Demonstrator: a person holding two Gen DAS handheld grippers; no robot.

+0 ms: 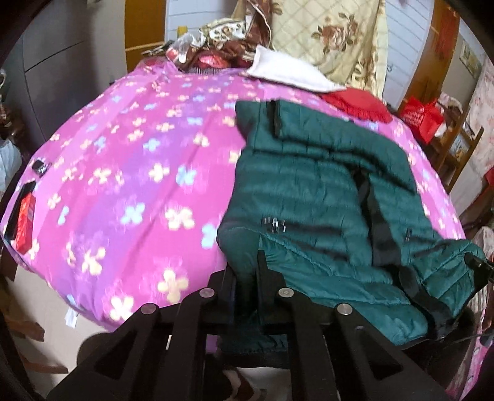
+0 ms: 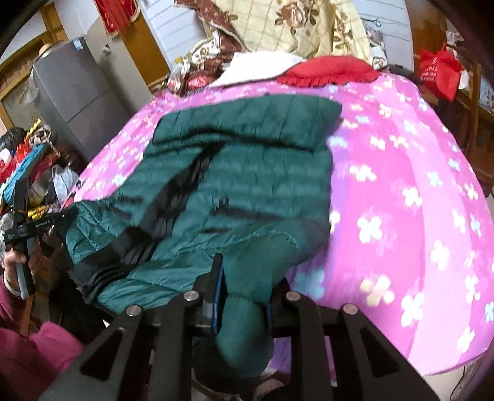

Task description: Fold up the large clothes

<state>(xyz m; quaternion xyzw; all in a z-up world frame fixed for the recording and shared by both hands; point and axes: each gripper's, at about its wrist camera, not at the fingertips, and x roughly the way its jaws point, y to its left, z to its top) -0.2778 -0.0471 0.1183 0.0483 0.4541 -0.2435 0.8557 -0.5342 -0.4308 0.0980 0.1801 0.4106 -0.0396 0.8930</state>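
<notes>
A dark green quilted jacket [image 1: 324, 197] with black trim lies on a pink flowered bedspread [image 1: 139, 172]. It also shows in the right wrist view [image 2: 247, 185] on the same bedspread [image 2: 401, 200]. My left gripper [image 1: 247, 277] is shut on the jacket's near hem corner, with green fabric pinched between its fingers. My right gripper [image 2: 244, 290] is shut on the other near corner, where a thick fold of green fabric fills the gap and hangs down. The left gripper also shows at the left edge of the right wrist view [image 2: 57, 220], holding the jacket edge.
A red cushion [image 2: 327, 74], a white cloth [image 1: 287, 71] and a heap of flowered bedding [image 2: 296, 24] lie at the bed's far end. A grey fridge [image 2: 77, 98] and clutter stand at the left. A red bag [image 1: 423, 117] stands at the right. A red box [image 1: 24, 222] lies on the bed's left edge.
</notes>
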